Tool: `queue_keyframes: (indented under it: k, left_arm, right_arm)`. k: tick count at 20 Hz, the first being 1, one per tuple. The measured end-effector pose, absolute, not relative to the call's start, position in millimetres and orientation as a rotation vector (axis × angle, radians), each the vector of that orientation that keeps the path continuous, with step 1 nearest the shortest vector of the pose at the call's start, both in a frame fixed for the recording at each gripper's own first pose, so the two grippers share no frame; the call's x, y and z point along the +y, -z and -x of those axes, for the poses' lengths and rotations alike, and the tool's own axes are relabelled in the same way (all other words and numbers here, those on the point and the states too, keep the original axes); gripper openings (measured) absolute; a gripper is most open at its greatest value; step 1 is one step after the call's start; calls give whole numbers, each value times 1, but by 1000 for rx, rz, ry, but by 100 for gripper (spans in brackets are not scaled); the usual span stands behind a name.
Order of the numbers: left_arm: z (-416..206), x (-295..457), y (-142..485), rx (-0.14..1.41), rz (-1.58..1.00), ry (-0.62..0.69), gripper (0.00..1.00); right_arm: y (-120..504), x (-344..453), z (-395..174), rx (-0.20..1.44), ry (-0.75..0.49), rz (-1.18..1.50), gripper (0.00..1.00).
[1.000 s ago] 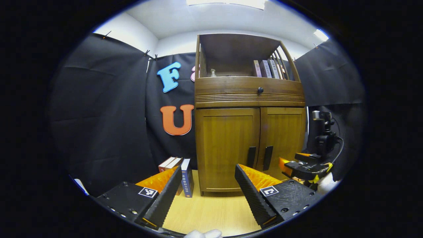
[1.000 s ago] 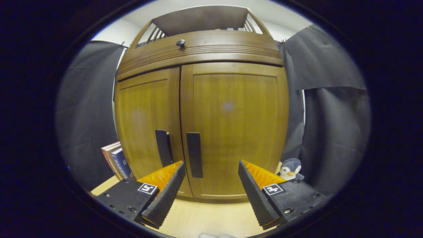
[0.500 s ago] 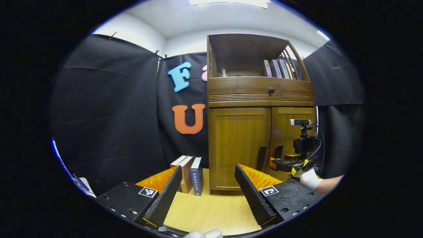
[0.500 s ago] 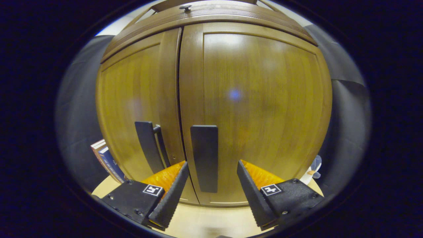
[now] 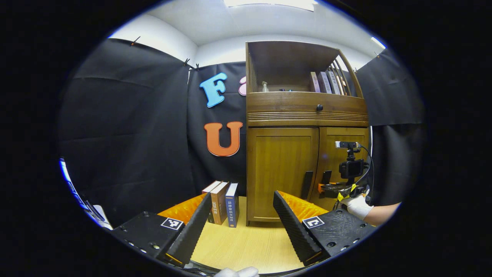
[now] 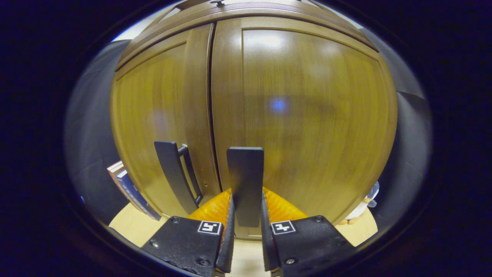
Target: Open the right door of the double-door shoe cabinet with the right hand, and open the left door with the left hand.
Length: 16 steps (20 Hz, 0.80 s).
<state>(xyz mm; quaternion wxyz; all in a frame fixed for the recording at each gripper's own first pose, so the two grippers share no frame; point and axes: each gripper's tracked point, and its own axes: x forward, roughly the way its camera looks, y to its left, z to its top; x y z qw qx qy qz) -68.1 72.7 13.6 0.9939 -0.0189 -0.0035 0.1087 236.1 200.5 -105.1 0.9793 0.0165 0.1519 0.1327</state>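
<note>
With the right tongs [image 6: 246, 231] clenched on the right door handle [image 6: 245, 181] of the shoe cabinet [image 5: 303, 115], we judge the step in hand to be the pull. Both doors sit flush, so we draw back along the arc of the right door [image 6: 307, 115], hinged at its outer edge, keeping the pads square on the bar so they do not slip. The left tongs [image 5: 238, 227] hang released, well back from the left door handle [image 5: 307, 179].
</note>
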Motion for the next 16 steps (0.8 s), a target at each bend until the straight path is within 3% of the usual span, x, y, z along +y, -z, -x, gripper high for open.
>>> queue_keyframes:
  k: [2, 3, 16]
  left_arm:
    - [72, 73, -13, -13, 34, -218, 100]
    - [73, 73, -12, -13, 37, -217, 96]
    - [72, 41, 5, -4, 62, -128, 97]
  right_arm:
    - [105, 198, -230, 311, -300, -10, 33]
    - [106, 197, -224, 309, -318, 4, 32]
    - [112, 135, -124, 320, -442, -1, 32]
